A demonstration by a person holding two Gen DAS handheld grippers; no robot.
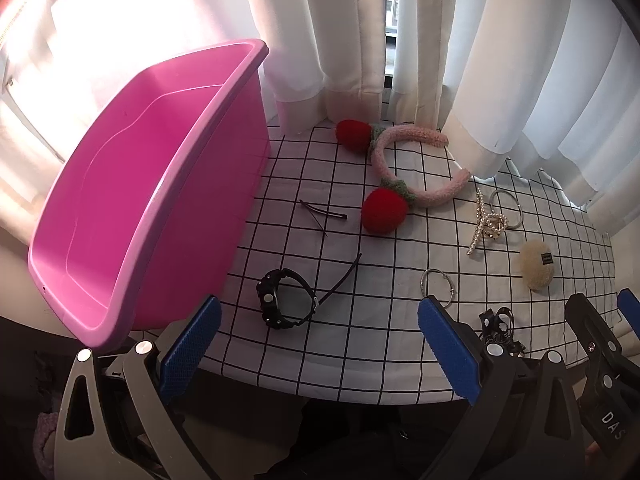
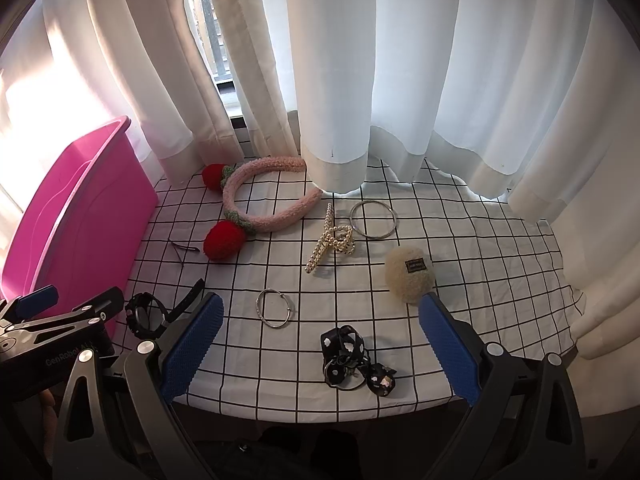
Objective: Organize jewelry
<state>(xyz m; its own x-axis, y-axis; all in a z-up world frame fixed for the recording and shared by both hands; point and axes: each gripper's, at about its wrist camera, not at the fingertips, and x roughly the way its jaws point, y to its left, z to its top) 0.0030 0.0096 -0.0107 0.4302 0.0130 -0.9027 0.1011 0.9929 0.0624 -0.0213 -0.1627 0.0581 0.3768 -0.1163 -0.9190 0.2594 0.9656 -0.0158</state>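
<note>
Jewelry lies on a checked tablecloth [image 2: 480,248]. A pink bin [image 1: 132,184] stands at the left and shows in the right wrist view too [image 2: 76,224]. A black watch [image 1: 286,298] lies just ahead of my open, empty left gripper [image 1: 320,344]. A black patterned hair tie [image 2: 352,356] lies between the fingers of my open, empty right gripper [image 2: 320,344]. A small silver hoop [image 2: 274,308], a pearl claw clip [image 2: 330,244], a large silver ring [image 2: 374,219], a cream fuzzy clip [image 2: 410,274], a pink strawberry headband [image 2: 256,204] and black hairpins [image 1: 322,216] lie farther out.
White curtains [image 2: 360,80] hang along the table's far edge, touching the cloth. The table's near edge [image 2: 320,416] runs just under both grippers. The right gripper's fingers [image 1: 600,340] show at the right of the left wrist view.
</note>
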